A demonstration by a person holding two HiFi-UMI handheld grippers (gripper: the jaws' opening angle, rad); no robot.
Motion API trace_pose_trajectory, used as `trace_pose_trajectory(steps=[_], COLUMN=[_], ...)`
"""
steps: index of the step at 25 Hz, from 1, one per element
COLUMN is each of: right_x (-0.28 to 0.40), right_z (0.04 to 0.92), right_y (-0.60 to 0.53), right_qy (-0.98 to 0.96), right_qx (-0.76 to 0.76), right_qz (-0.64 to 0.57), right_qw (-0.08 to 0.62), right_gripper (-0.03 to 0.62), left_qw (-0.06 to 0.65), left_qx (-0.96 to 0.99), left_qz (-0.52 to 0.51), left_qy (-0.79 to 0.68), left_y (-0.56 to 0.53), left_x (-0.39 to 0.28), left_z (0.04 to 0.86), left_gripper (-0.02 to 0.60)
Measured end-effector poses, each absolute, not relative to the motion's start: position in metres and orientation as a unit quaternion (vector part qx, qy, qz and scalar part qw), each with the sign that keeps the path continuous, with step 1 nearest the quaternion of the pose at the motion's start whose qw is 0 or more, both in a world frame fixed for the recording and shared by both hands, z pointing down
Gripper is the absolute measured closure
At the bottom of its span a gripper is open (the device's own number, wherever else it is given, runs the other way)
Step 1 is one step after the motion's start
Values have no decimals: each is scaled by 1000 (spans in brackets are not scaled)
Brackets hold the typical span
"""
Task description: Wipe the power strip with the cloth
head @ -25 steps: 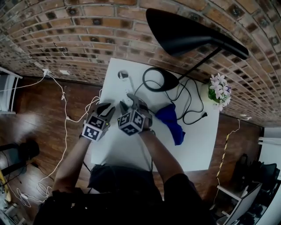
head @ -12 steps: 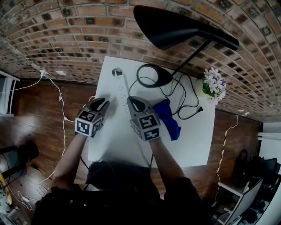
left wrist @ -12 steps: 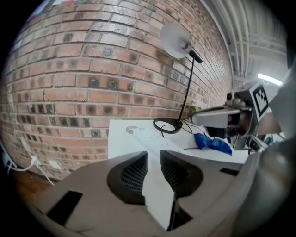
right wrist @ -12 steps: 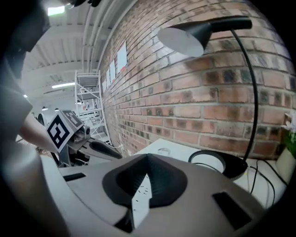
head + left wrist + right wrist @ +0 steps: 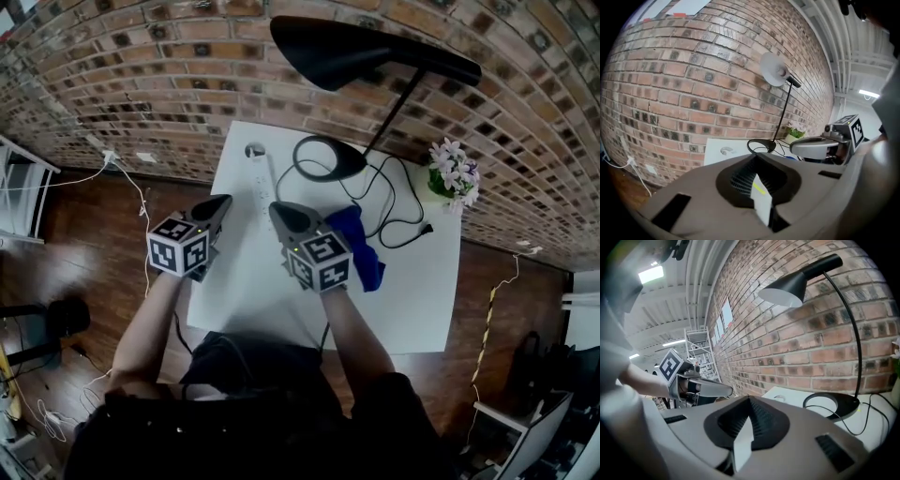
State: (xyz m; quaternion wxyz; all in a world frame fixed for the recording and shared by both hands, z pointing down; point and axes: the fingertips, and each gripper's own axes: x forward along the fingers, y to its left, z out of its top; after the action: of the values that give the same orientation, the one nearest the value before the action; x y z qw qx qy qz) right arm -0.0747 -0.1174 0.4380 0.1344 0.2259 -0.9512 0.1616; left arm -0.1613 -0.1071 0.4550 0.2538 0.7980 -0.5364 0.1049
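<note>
White surface stands against the brick wall. Far left: white power strip. Far centre: round black lamp base, with a black cable looping to its right. Blue cloth lies right of centre. Potted flowers occupy the far right corner.

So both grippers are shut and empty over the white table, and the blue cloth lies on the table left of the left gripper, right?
One thing is wrong: the head view shows the blue cloth on the white table beside the right gripper, on its right, not left of the left gripper. Both grippers are shut and empty, their jaws having just closed.
</note>
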Motion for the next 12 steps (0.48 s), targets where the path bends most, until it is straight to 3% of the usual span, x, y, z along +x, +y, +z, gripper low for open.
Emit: trace_pose_trajectory(steps=[12], right_x=[-62], right_z=[413], right_y=[-43], right_qy=[-967], right_qx=[132], right_qz=[168], right_qw=[139], right_gripper=[603], left_qw=[242], left_qx=[782], left_qz=[78], left_qy=[-569], left_y=[-53], left_x=[-107], left_z=[415], left_gripper=[589])
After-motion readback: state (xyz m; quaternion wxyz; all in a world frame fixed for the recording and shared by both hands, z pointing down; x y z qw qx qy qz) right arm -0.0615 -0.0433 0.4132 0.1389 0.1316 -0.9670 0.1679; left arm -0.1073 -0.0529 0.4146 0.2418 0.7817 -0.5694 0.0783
